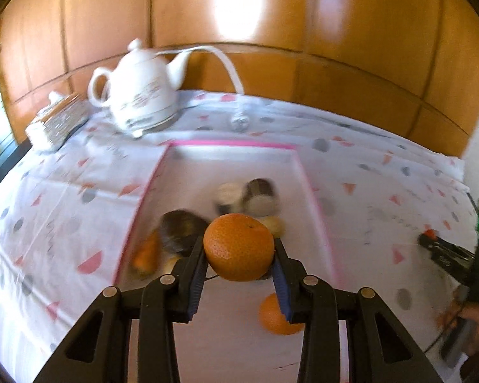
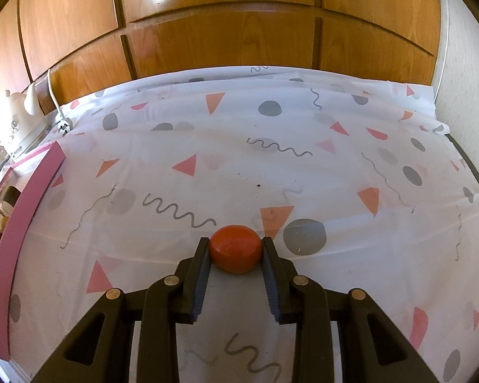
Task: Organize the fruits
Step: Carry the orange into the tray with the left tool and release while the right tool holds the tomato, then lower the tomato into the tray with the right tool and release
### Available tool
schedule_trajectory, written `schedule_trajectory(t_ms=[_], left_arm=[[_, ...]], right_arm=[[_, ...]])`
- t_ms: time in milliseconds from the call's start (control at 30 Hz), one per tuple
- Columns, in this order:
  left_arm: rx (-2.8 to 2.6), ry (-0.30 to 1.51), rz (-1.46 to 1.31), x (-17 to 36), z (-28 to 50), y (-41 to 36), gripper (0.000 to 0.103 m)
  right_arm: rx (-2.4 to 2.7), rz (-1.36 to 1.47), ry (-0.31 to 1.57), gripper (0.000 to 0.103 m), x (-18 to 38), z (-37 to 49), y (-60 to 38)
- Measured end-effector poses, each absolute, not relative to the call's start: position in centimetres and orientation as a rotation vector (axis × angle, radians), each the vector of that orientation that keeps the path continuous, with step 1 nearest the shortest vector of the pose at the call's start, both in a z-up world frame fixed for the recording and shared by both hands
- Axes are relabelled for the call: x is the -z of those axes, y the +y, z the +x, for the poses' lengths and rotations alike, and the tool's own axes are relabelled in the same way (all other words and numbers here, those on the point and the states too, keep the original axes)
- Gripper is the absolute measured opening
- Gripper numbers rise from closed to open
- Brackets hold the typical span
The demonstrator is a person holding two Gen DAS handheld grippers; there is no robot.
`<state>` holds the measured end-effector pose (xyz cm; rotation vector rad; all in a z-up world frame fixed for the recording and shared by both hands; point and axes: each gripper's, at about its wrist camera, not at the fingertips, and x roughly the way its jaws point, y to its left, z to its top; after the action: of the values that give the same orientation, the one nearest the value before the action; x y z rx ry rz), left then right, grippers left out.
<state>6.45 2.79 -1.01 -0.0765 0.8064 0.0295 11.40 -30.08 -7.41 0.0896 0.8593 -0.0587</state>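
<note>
While its 2 black fingers clamp an orange at the sides, the left gripper holds the fruit in the air above a white tray with a pink rim. Blurred below the orange lie several pieces in the tray: a dark rounded item, 2 dark-and-white rolls, an orange wedge-shaped piece and a second orange nearer the camera. Behind the tray, a white teapot stands on the patterned tablecloth beside a small box, with wood panelling at the back. At the right edge of the left wrist view, a person's hand grips the other tool. Seen from the right wrist, the right gripper is closed narrowly on a flattened red-orange fruit, which rests on the tablecloth, well apart from the tray's pink wall at the left edge. Whether this fruit is a tomato or a persimmon cannot be told.
</note>
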Motion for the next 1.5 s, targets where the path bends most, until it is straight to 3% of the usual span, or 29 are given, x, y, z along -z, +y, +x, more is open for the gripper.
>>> schedule_trajectory(t_ms=[133, 200, 533, 933, 1267, 1333, 1433, 1500], left_arm=[[-0.082, 0.826, -0.108, 2.0, 6.1, 4.6, 0.044], [-0.086, 0.818, -0.122, 1.9, 5.9, 5.0, 0.053], [-0.081, 0.771, -0.135, 0.5, 4.7, 5.6, 0.057], [-0.127, 0.734, -0.134, -0.6, 3.0, 7.4, 0.068], [-0.177, 0.697, -0.159, -1.5, 1.7, 9.6, 0.09], [-0.184, 0.697, -0.163, -1.5, 1.6, 9.9, 0.095], [-0.194, 0.698, -0.168, -1.5, 1.5, 10.0, 0.099], [-0.199, 0.699, -0.172, -1.5, 1.5, 10.0, 0.102]], right_arm=[[0.065, 0.075, 0.863, 0.031, 7.4, 11.5, -29.9], [0.071, 0.06, 0.866, 0.031, 7.3, 11.5, -29.7], [0.028, 0.048, 0.874, 0.03, 6.1, 11.2, -27.7], [-0.438, 0.003, 0.813, 0.03, 0.4, 11.2, -12.8], [-0.579, -0.084, 0.888, 0.031, 1.3, 13.0, -4.2], [-0.583, -0.088, 0.903, 0.032, 1.8, 12.8, -3.7], [-0.58, -0.069, 0.891, 0.043, 1.7, 12.4, -3.7], [-0.573, -0.057, 0.876, 0.045, 1.2, 11.8, -4.2]])
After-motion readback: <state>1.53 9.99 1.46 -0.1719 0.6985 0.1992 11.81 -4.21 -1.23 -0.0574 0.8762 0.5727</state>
